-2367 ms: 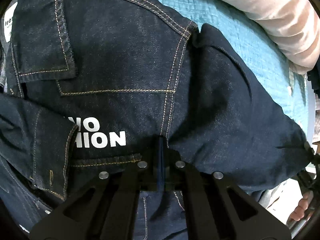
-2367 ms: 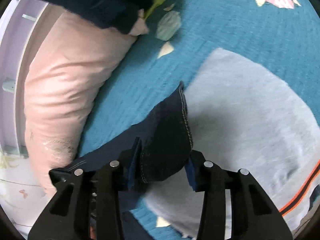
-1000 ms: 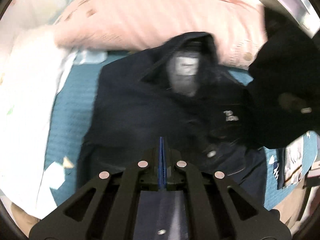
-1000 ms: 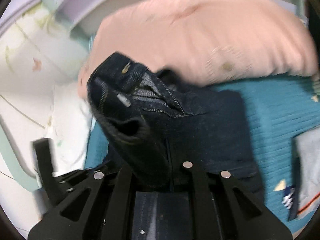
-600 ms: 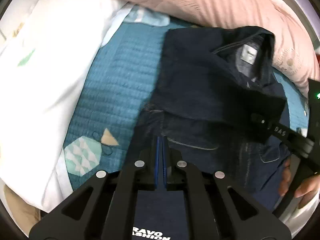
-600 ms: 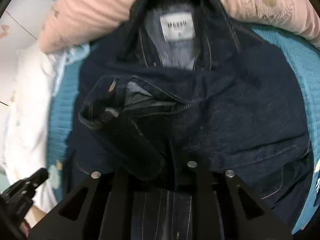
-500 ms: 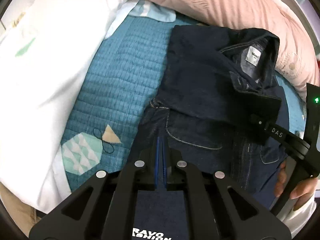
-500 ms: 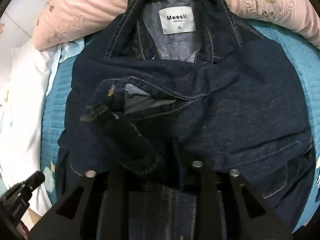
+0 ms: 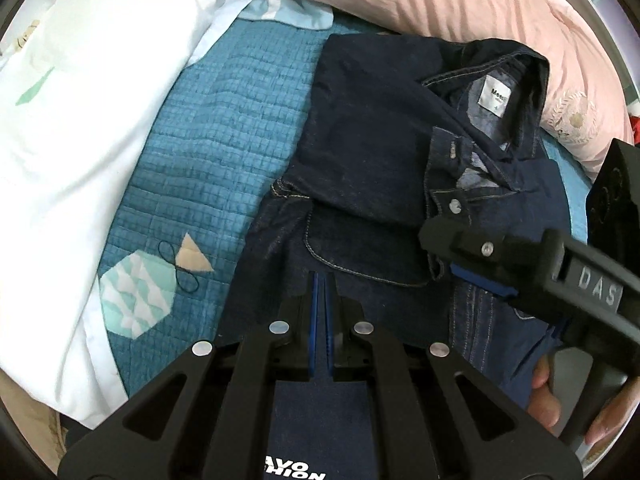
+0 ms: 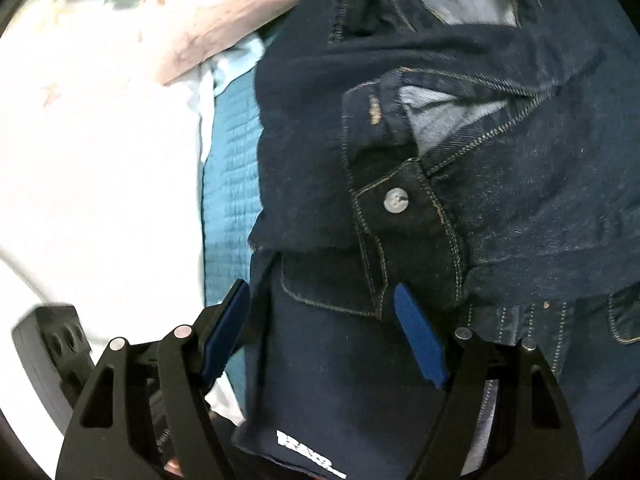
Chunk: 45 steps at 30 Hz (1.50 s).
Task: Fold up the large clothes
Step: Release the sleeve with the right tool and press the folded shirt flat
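Just below the long pink pillow [image 9: 460, 12], on the teal quilted bed cover [image 9: 224, 128], lies the dark blue denim jacket [image 9: 372, 152], sleeves folded in, collar label showing. Left claw [image 9: 320, 320] is clenched on its hem; right claw [image 10: 328, 332] has just been opening, jaws apart over the cuff.

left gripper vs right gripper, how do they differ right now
The left gripper has its blue pads together; whether denim is pinched between them cannot be told. The right gripper stands wide, having just been opening, with the denim jacket between its pads but not pressed. The left sits over the jacket's hem, the right nearer the buttoned cuff. Both are black, blue-padded, and point down at the jacket.
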Each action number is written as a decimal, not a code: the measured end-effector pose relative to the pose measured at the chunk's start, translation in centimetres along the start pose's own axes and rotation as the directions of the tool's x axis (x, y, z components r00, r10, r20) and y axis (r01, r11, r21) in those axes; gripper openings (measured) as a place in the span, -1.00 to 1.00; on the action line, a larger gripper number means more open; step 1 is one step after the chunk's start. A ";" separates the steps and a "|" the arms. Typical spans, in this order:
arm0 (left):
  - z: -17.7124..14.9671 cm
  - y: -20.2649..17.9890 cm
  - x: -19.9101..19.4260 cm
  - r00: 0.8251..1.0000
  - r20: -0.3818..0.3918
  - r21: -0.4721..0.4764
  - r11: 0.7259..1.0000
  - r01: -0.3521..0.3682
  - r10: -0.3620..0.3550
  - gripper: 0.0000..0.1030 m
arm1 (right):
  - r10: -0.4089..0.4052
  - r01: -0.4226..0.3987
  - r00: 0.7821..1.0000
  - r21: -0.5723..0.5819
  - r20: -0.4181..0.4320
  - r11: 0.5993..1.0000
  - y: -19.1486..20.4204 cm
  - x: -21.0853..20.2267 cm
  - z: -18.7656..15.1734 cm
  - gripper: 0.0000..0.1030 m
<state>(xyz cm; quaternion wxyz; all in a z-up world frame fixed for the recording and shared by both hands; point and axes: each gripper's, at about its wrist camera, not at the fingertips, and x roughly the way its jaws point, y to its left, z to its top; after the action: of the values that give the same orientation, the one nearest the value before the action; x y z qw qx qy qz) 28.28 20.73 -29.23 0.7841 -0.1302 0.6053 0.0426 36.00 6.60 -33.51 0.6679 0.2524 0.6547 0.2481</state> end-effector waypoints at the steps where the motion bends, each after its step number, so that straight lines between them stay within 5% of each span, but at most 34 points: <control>1: 0.0 -0.2 -0.3 1.000 0.005 0.002 1.000 0.001 -0.001 -0.93 | 0.014 -0.014 1.000 -0.003 -0.002 1.000 0.2 -0.7 -0.2 0.40; 6: -0.3 -3.0 -1.0 1.000 0.009 0.022 1.000 0.017 -0.017 -0.93 | -0.022 0.026 0.997 -0.051 0.072 0.998 0.3 -4.7 -0.2 0.40; 13: -0.2 -8.9 0.5 0.999 -0.005 0.097 0.995 0.037 -0.037 -0.93 | -0.132 0.136 0.981 -0.015 0.145 0.991 -4.7 -10.9 0.8 0.25; 18: 0.4 -13.5 3.5 0.997 -0.042 0.134 0.989 0.066 -0.061 -0.93 | -0.261 0.262 0.955 0.012 0.143 0.965 -8.7 -12.7 1.8 -0.36; 22: 0.8 -16.2 5.6 0.997 -0.046 0.173 0.983 0.061 -0.054 -0.93 | -0.294 0.293 0.949 0.024 0.115 0.956 -11.2 -12.5 1.8 -0.60; 29: 0.7 -17.8 8.7 0.996 -0.073 0.177 0.982 0.071 -0.058 -0.93 | -0.309 0.311 0.949 -0.033 0.067 0.950 -11.6 -10.5 1.4 -0.67; 39: 0.3 -17.2 11.3 0.995 -0.072 0.183 0.980 0.081 -0.069 -0.91 | -0.271 0.269 0.962 0.035 0.045 0.962 -14.5 -8.3 2.4 -0.82; 45: 0.3 -16.6 11.3 0.994 -0.069 0.181 0.979 0.092 -0.081 -0.92 | -0.353 0.350 0.933 0.060 0.064 0.935 -16.3 -11.0 3.2 -1.00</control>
<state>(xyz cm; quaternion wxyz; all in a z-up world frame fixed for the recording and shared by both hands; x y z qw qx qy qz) 35.25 3.77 -37.52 0.7751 -0.0847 0.6240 -0.0517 39.04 -12.95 -36.01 0.7188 0.1558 0.6701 0.0997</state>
